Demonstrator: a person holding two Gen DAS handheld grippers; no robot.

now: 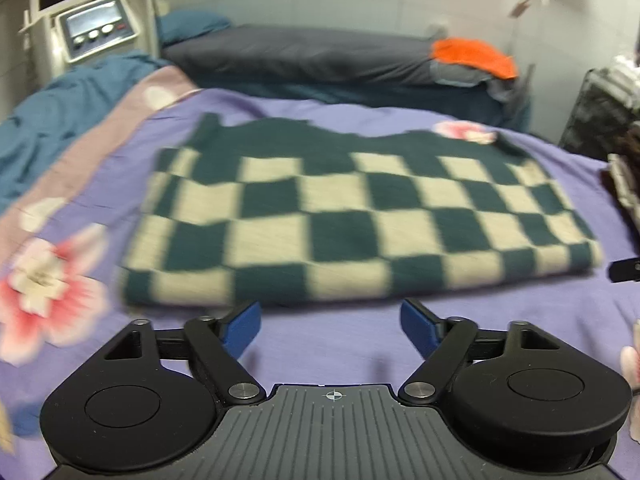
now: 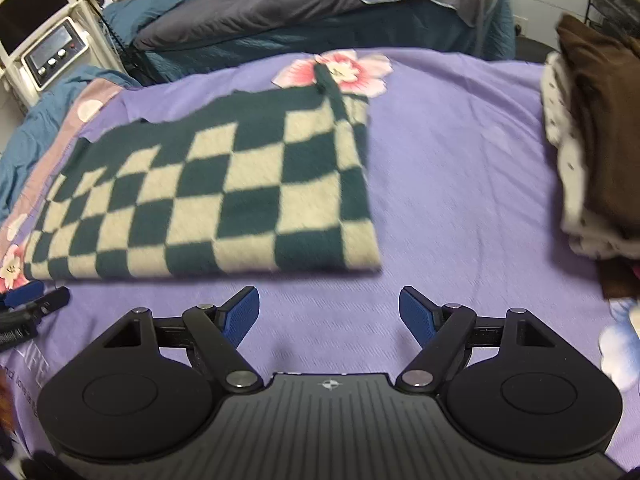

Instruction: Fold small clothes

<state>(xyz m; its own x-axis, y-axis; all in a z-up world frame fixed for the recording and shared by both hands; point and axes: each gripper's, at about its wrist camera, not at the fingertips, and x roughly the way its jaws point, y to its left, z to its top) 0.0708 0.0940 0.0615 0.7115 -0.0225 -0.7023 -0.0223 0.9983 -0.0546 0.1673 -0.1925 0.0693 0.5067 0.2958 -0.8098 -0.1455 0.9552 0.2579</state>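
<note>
Workpiece: checkered garment [image 1: 352, 216], dark green and cream, lies flat on the purple floral bedspread [image 2: 460, 184], already doubled into a rough rectangle with a thick folded edge facing the grippers.
Workpiece position: near the middle of the bed, well apart from the stack of folded clothes [image 2: 592, 140] at the right side.
Left gripper [image 1: 331, 322]: jaws spread wide, nothing between them; blue pads just short of the garment's near edge, not touching it.
Right gripper [image 2: 329, 311]: jaws likewise released and empty, over bare bedspread beside the garment's near right corner.
Image quality: motion blur in both views; fine detail of the fabric layers cannot be told.
Step in hand (judgement): between folds; one fold appears complete and both tools are free for a new grasp.
Progress (judgement): partly folded; the rectangle is still wider than the finished stack, so at least one more fold seems due.
Next move (judgement): bring each gripper to one end of a short side, close on all layers together, lift low and carry that side across to the opposite edge.
Caution (judgement): a strap or sleeve tail [image 2: 330, 88] projects at the far corner and may need tucking.
</note>
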